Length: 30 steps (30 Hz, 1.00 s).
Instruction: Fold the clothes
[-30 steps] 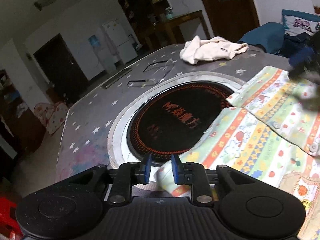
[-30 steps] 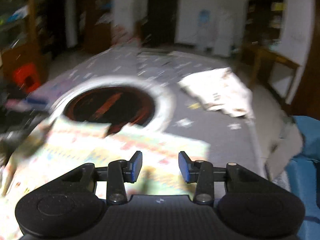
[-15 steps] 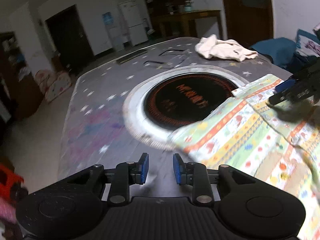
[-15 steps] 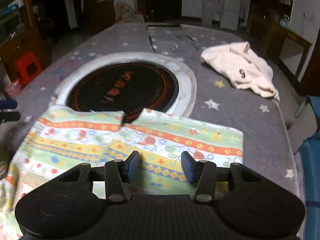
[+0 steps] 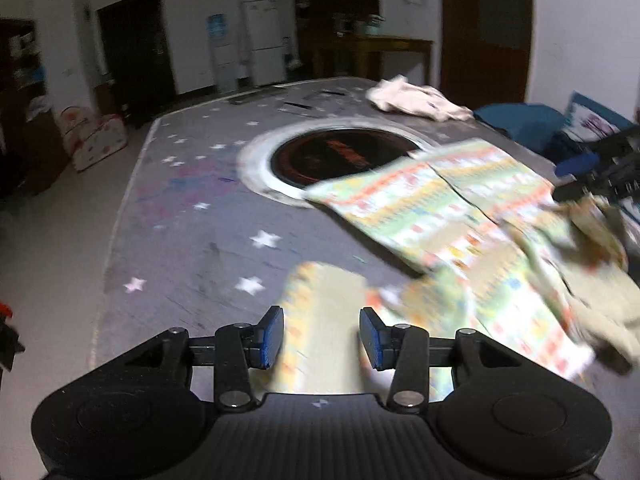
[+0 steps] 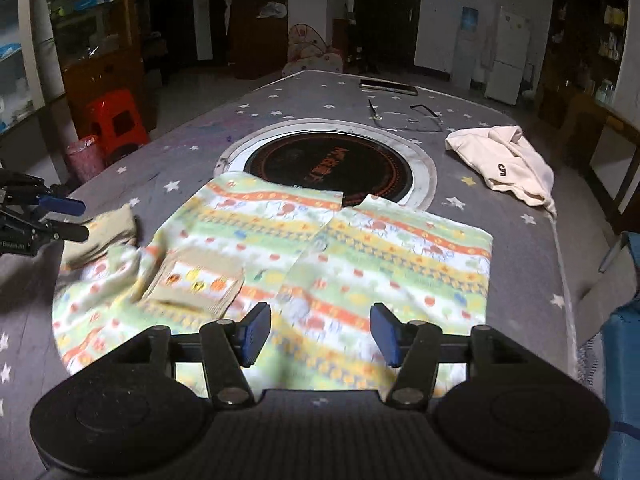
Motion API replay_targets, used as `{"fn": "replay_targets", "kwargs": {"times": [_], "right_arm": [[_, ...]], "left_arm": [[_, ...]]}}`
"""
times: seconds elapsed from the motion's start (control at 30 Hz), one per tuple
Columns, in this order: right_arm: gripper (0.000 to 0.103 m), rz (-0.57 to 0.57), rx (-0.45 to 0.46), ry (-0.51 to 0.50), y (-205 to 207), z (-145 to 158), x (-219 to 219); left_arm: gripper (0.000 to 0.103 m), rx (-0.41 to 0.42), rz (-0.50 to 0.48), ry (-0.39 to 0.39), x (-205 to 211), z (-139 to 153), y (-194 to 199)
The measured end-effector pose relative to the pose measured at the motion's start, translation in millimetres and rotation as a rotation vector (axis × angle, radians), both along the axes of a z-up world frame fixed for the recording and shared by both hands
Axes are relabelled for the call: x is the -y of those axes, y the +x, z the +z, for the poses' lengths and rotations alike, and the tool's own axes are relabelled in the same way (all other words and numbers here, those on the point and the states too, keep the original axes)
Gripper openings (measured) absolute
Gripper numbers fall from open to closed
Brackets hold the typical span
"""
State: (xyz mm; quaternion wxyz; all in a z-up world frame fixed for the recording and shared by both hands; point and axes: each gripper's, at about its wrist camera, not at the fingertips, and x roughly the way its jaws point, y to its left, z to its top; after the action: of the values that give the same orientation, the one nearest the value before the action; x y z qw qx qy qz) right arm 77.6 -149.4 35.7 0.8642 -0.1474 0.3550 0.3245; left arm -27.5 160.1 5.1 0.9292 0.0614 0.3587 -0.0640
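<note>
Our left gripper (image 5: 321, 338) hangs over the near-left end of the striped garment (image 6: 320, 248), its fingers (image 5: 272, 336) apart with nothing pressed between them; they have just been opening, and a rumpled flap of the cloth lies below the gap. Our right gripper (image 6: 320, 334) is the same: fingers spread, just been opening, the garment's near hem beneath them but ungripped. The garment lies spread on the starry grey bench (image 6: 192, 136), its long axis running side to side in front of us, its far edge overlapping the round dark inset (image 6: 328, 164). The left end is bunched, with a beige lining (image 6: 104, 232) turned up, just beside the left gripper, so we judge that hand is nearer the part that needs straightening. The left view is motion-blurred, so the bunched folds there are hard to read. A cream garment (image 6: 508, 164) sits well apart at the far right.
</note>
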Motion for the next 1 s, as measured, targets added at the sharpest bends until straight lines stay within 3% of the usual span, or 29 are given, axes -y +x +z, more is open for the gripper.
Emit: {"fn": "replay_targets", "kwargs": {"times": [0.3, 0.4, 0.5, 0.77, 1.0], "right_arm": [[0.063, -0.019, 0.037, 0.004, -50.9, 2.4, 24.7], [0.065, -0.049, 0.044, 0.009, -62.8, 2.4, 38.1], [0.065, -0.115, 0.051, 0.022, -71.7, 2.7, 58.9], [0.065, -0.226, 0.081, -0.003, -86.9, -3.9, 94.5], [0.058, -0.321, 0.082, 0.08, -63.1, -6.9, 105.5]], "left_arm": [[0.043, -0.045, 0.015, 0.04, 11.0, -23.5, -2.7], [0.022, -0.03, 0.034, 0.042, 7.2, -24.0, -5.5], [0.009, -0.013, 0.07, 0.038, 0.0, -19.7, -12.1], [0.006, 0.048, 0.289, 0.017, -41.2, -2.3, -52.5], [0.006, 0.036, 0.456, -0.027, -78.1, -2.9, -88.5]]}}
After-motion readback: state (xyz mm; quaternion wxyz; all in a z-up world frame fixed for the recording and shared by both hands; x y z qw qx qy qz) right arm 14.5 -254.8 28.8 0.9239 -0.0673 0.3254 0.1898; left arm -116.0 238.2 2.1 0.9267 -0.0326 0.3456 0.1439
